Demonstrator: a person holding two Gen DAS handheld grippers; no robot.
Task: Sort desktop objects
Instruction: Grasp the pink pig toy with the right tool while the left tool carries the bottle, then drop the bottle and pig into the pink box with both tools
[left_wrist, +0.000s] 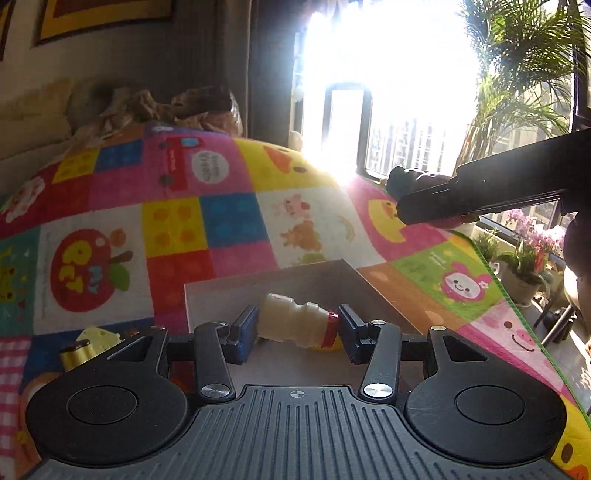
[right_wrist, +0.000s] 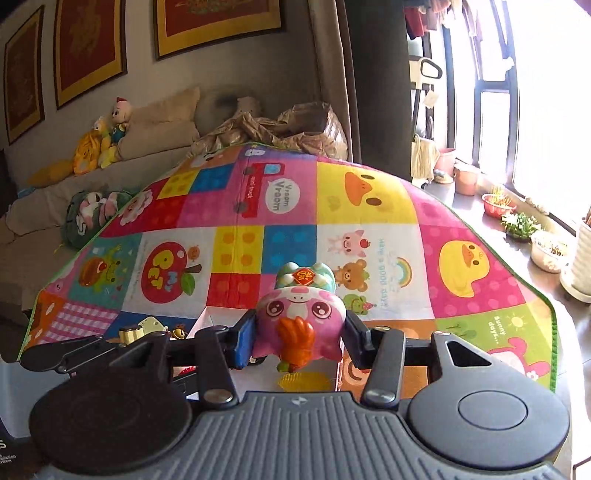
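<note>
Mid-carry: left gripper (left_wrist: 297, 328) clamps a small drink bottle (left_wrist: 293, 320), right gripper (right_wrist: 299, 334) a pink pig toy (right_wrist: 301, 321); next, lower each between-jaws load into the box (left_wrist: 295, 286).

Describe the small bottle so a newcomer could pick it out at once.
Start from the bright patchwork mat covering the table, then find the shallow open box at its near edge. Above that box, the left claw grips the small bottle lying sideways. Its ribbed cream body and red cap set it apart from the gold, yellow-topped item to the left.
</note>
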